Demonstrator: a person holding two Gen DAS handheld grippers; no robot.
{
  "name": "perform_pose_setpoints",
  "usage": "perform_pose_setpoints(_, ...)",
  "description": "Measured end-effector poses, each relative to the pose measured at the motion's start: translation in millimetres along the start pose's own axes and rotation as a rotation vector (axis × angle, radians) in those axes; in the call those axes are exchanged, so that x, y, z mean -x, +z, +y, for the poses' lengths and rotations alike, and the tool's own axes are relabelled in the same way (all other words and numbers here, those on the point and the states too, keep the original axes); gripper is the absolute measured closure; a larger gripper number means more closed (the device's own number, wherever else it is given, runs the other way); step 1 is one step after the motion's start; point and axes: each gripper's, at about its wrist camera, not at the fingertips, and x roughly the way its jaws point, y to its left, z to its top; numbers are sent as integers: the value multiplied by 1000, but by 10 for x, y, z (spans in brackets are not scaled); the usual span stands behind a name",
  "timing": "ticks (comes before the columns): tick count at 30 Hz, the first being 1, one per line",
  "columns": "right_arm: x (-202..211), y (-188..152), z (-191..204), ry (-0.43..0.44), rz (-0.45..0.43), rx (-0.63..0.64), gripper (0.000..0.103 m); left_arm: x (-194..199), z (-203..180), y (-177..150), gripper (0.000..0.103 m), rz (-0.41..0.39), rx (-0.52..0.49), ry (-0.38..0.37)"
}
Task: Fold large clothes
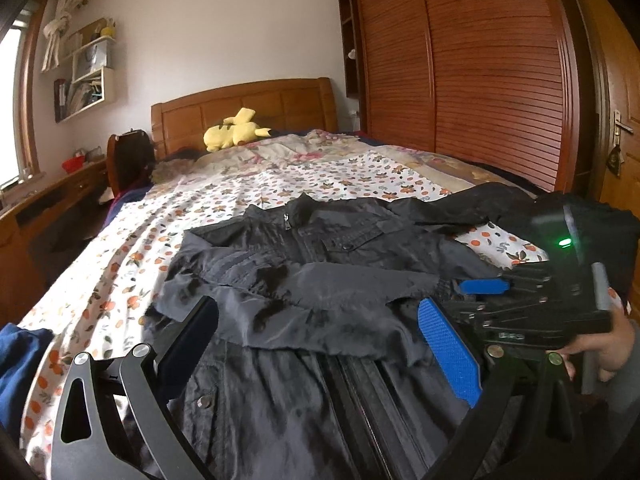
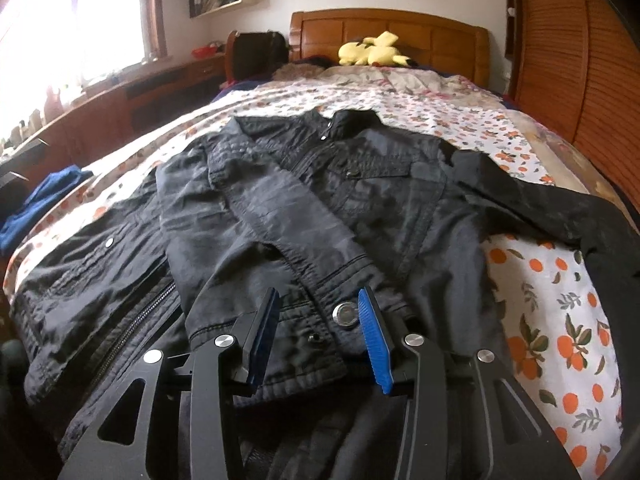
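Blue ribbed pads line our right gripper (image 2: 318, 330), whose jaws stand apart over the cuff (image 2: 296, 344) of a sleeve; the cuff lies between the pads and neither one presses on it. One metal snap (image 2: 345, 313) sits just beside the right-hand pad. Our left gripper (image 1: 316, 344) is spread wide, with the folded sleeve (image 1: 320, 300) lying between its fingers and nothing pinched. In the left wrist view we also see the right gripper from the side, held in a hand (image 1: 600, 348), a green light (image 1: 564, 242) glowing on its body; some small lettering on it is too blurred for us to read.

We count one jacket (image 2: 360, 200), dark grey, spread front up on the bed (image 2: 560, 320), collar toward the headboard (image 2: 392, 32). One sleeve is folded across the chest; the other stretches out to the side over the orange-print sheet. Its zipper (image 2: 136, 320) runs down the lower front. We find no readable label or brand on it.

Farther out we see one yellow plush (image 2: 372, 54) by the headboard, one blue cloth (image 2: 44, 200) at the bed's edge, and a slatted wooden wardrobe (image 1: 480, 72).
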Motion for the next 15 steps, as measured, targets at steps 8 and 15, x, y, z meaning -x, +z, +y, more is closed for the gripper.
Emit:
perform_pose_setpoints(8, 189, 8, -198, -42, -47, -39, 63, -494, -18, -34, 2, 7, -3, -25)
perform_pose_setpoints(15, 243, -9, -340, -69, -65, -67, 63, -792, -12, -126, 2, 12, 8, -32)
